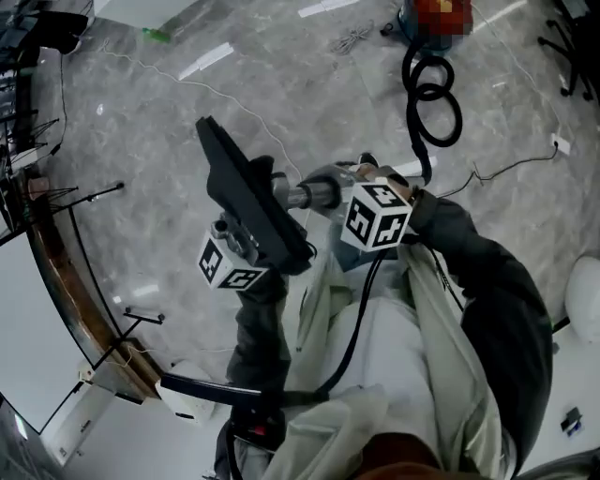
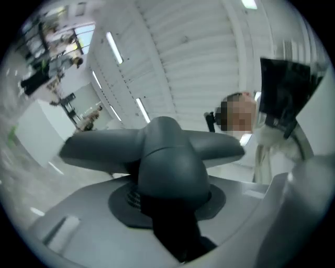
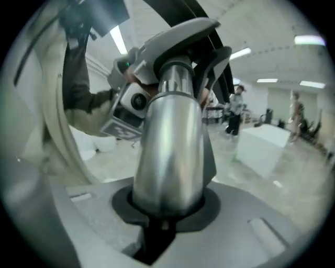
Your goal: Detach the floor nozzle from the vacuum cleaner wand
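Observation:
The black floor nozzle (image 1: 246, 192) is lifted to chest height and tilted, still joined to the silver wand (image 1: 317, 195). My left gripper (image 1: 255, 246) is shut on the nozzle's dark grey neck (image 2: 170, 167), which fills the space between its jaws. My right gripper (image 1: 345, 193) is shut on the wand (image 3: 172, 136) just behind the joint, and the nozzle's socket (image 3: 183, 36) shows beyond it. A black hose (image 1: 429, 103) runs from the wand's far end to the vacuum cleaner body (image 1: 412, 23) on the floor.
Grey marble floor lies below. Black stands (image 1: 89, 202) and a curved wooden rail (image 1: 56, 272) line the left side. A thin cable (image 1: 506, 169) leads to a power strip (image 1: 561, 144) at the right. Chair legs (image 1: 572, 47) sit at the top right. Some people (image 3: 235, 110) stand far off.

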`<action>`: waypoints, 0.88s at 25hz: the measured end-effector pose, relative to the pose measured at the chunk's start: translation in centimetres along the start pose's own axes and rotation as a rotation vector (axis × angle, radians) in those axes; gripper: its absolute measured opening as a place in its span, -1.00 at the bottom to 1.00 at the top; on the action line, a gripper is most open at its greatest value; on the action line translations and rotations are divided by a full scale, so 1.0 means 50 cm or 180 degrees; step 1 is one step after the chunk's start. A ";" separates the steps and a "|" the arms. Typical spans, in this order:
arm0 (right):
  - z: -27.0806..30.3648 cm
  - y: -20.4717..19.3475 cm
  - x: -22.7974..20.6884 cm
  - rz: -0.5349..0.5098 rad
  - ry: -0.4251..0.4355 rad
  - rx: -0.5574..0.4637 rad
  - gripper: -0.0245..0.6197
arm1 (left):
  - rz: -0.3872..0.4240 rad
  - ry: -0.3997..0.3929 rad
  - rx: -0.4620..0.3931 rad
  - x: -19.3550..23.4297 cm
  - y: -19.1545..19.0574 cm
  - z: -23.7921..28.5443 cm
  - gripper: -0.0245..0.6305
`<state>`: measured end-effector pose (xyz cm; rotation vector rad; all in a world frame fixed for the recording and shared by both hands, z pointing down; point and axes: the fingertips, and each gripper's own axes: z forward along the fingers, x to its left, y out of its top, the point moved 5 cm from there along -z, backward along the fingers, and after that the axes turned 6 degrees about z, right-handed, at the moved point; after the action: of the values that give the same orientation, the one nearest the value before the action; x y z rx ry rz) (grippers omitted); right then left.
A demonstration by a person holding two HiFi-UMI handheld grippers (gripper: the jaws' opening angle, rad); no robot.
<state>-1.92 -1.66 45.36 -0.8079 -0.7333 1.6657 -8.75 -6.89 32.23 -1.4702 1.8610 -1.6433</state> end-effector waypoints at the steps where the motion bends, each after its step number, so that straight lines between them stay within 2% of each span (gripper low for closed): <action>1: -0.015 0.008 0.030 0.0106 0.0335 0.0106 -0.66 | -0.0192 -0.0200 -0.0173 -0.017 0.005 -0.010 -0.51; 3: -0.041 0.016 0.085 0.0294 0.0810 0.0294 -0.66 | -0.0336 -0.0652 -0.0297 -0.062 0.015 -0.021 -0.37; 4: -0.049 0.016 0.105 0.0342 0.0946 0.0398 -0.67 | -0.0296 -0.0871 -0.0287 -0.088 0.021 -0.023 -0.59; 5: -0.056 0.013 0.119 0.0354 0.1023 0.0507 -0.67 | -0.0214 -0.1006 -0.0253 -0.112 0.027 -0.023 -0.70; 7: -0.063 0.009 0.132 0.0298 0.1032 0.0613 -0.67 | -0.0035 -0.0989 -0.0160 -0.145 0.034 -0.018 -0.70; 9: -0.066 0.016 0.131 0.0210 0.0852 0.0490 -0.68 | 0.0118 -0.0772 -0.0084 -0.161 0.038 -0.013 -0.70; 12: -0.062 0.035 0.132 0.0120 0.0339 0.0258 -0.69 | 0.0297 -0.0499 -0.0032 -0.177 0.050 -0.015 -0.73; 15: -0.058 0.061 0.125 0.0169 -0.0511 0.0132 -0.70 | 0.0341 -0.0242 0.0059 -0.175 0.072 -0.015 -0.73; 17: -0.061 0.072 0.112 0.0226 -0.1097 0.0066 -0.70 | 0.0358 -0.0199 0.0104 -0.173 0.083 -0.007 -0.73; 18: -0.065 0.073 0.108 0.0231 -0.1261 0.0044 -0.70 | 0.0373 -0.0228 0.0120 -0.175 0.085 -0.002 -0.72; 19: -0.070 0.073 0.107 0.0218 -0.1295 0.0024 -0.70 | 0.0391 -0.0269 0.0130 -0.180 0.085 0.005 -0.72; 20: -0.076 0.072 0.108 0.0188 -0.1187 0.0000 -0.70 | 0.0406 -0.0309 0.0131 -0.185 0.084 0.011 -0.71; 21: -0.083 0.069 0.112 0.0147 -0.0938 -0.0034 -0.70 | 0.0418 -0.0373 0.0119 -0.193 0.083 0.017 -0.70; 22: -0.094 0.065 0.119 0.0107 -0.0563 -0.0090 -0.70 | 0.0429 -0.0495 0.0089 -0.203 0.081 0.022 -0.69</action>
<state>-0.94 3.72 39.21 -0.7018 -0.8713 1.7764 -5.33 -0.14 24.29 -1.3861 1.8029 -1.4447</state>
